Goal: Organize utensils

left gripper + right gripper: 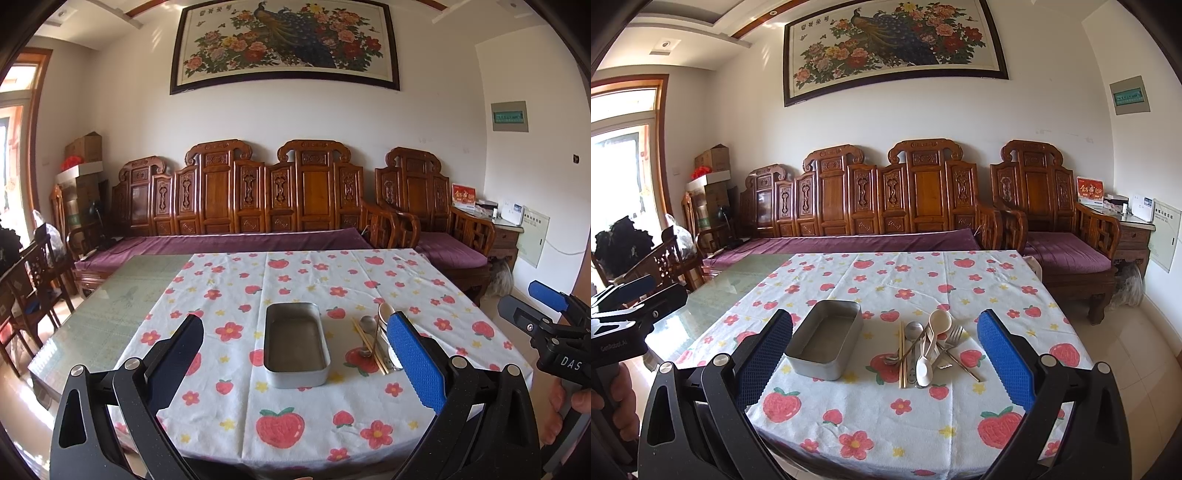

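Note:
An empty grey metal tin point(295, 343) point(824, 339) sits on the flowered tablecloth point(306, 280). To its right lies a pile of utensils point(929, 350): wooden chopsticks point(902, 354), white plastic spoons point(940, 323), a metal spoon point(913, 329) and a fork point(955, 338). In the left wrist view the pile point(373, 338) is partly hidden by my blue finger pad point(415, 363). My left gripper point(295, 363) is open and empty, held near the tin. My right gripper point(884, 360) is open and empty, held before the pile.
The cloth point(923, 280) covers the right part of a glass-topped table point(118, 295). A carved wooden sofa point(258, 206) with purple cushions stands behind it. Wooden chairs point(29, 280) stand at the left. The right gripper's body point(546, 325) shows at the right edge.

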### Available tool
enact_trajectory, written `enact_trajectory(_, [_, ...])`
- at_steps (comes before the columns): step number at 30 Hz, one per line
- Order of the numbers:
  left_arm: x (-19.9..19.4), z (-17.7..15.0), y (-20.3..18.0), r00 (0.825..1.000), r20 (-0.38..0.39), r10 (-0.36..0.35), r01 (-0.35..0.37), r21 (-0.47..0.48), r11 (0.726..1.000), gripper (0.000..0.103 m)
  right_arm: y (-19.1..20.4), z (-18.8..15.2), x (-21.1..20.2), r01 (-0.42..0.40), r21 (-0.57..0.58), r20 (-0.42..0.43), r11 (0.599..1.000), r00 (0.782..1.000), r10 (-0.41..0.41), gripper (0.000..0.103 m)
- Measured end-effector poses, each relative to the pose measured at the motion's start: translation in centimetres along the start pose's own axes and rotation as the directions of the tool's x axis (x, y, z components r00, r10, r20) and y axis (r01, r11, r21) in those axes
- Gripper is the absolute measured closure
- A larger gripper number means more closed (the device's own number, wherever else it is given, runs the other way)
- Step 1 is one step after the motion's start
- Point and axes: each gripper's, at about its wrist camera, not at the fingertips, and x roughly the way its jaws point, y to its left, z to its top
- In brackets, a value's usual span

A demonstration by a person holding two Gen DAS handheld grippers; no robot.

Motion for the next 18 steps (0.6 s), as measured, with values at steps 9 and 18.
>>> enact_trajectory(9, [-0.39, 0.44, -0.05, 1.0, 0.008, -0.003, 0.003, 0.0, 1.0, 0.006, -0.07, 0.02, -0.02, -0.002, 0.0, 0.001, 1.0, 1.0, 0.002, 0.003])
enact_trajectory(18, [-0.53, 0.68, -0.04, 1.0, 0.014, -0.007, 0.007, 0.0, 1.0, 0.006, -0.03, 0.01, -0.06, -0.002, 0.0, 0.002, 1.0, 1.0, 0.002, 0.003])
